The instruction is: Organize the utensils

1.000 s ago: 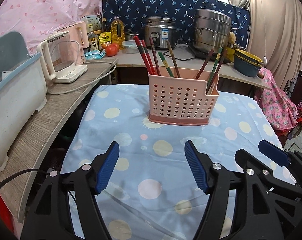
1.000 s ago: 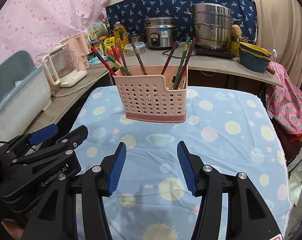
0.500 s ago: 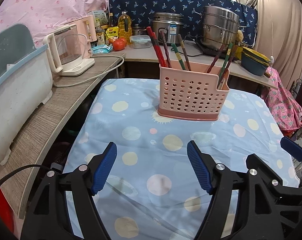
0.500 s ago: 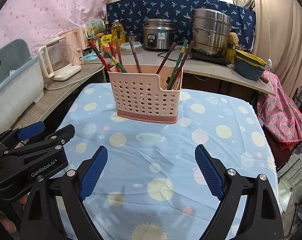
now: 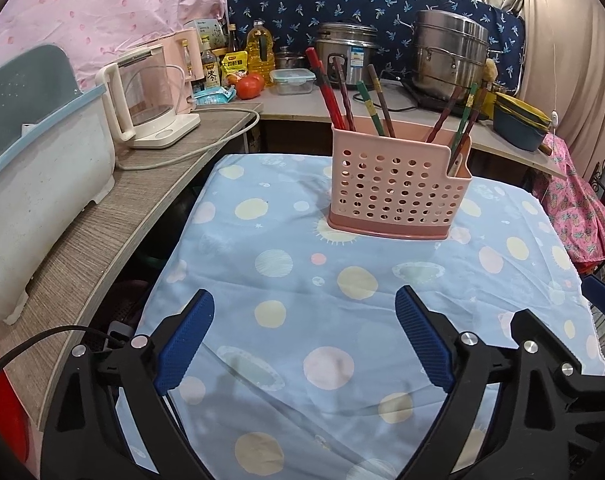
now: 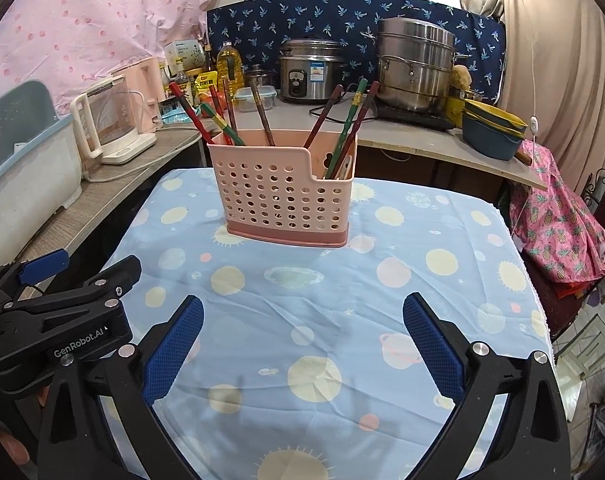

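From the left wrist camera, the left gripper [image 5: 304, 338] hangs over the near part of the table with its black plastic arms spread wide and nothing between the ribbed blue pads [image 5: 184, 344]. Beneath it lies a soft, slightly wrinkled tablecloth [image 5: 294, 308], pale blue and printed with yellow, pink and white discs. Farther back on the cloth, well apart from the fingers, stands the utensil holder [image 5: 396, 190], a boxy pink plastic basket with rows of round holes, a solid darker base and a stepped front rim. Long thin chopsticks [image 5: 330, 90] in red, green and brown lean out of its top, a cluster in the left part and a few in the lower right section. On the wood-grain counter to the left sits a clear kettle [image 5: 144, 98] on a white base. From the right wrist camera, the right gripper [image 6: 302, 346] is likewise opened wide and empty above the same cloth, its blue pads finely textured. The holder stands upright ahead of it, near the table's middle. A shiny rounded steel pot [image 6: 414, 62] sits on the counter behind.
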The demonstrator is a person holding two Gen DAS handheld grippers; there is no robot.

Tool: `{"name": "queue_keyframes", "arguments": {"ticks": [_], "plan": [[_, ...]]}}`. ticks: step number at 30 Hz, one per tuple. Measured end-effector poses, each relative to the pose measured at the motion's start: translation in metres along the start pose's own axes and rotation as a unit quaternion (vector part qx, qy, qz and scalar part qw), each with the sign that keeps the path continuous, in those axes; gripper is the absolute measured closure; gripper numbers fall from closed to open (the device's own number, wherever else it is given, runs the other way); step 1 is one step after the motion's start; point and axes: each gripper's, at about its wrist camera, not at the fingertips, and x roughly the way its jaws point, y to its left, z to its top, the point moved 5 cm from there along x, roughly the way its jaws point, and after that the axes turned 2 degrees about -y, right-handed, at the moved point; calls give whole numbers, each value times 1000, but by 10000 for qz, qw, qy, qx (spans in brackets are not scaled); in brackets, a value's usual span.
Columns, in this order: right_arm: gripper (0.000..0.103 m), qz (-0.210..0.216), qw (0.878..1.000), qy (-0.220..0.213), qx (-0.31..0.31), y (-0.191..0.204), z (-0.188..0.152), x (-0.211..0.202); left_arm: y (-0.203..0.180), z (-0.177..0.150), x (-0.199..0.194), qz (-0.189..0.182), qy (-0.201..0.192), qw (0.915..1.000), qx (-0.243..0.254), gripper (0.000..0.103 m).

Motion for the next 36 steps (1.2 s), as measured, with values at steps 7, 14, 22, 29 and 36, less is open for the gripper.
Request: {"name": "queue_keyframes", "arguments": {"ticks": [7,14,22,29,36], "plan": [[7,-48,10000,5,48,-2,-2,1,-1,-1,1,45,33,10000,29,12],[7,-88,9999,-16,72,-4,-3,1,-2,-3,1,85,52,9999,101,12],[7,-92,9999,13,108,-6,-5,2,-4,-4,1,110,78,9998,155,12],[7,-85,9999,28,129,-7,-6,2,-5,-5,1,143,66,9997,212,12],[7,-86,9999,38,134,-7,-6,3,-7,-4,2,117,54,9995,274,12]]}}
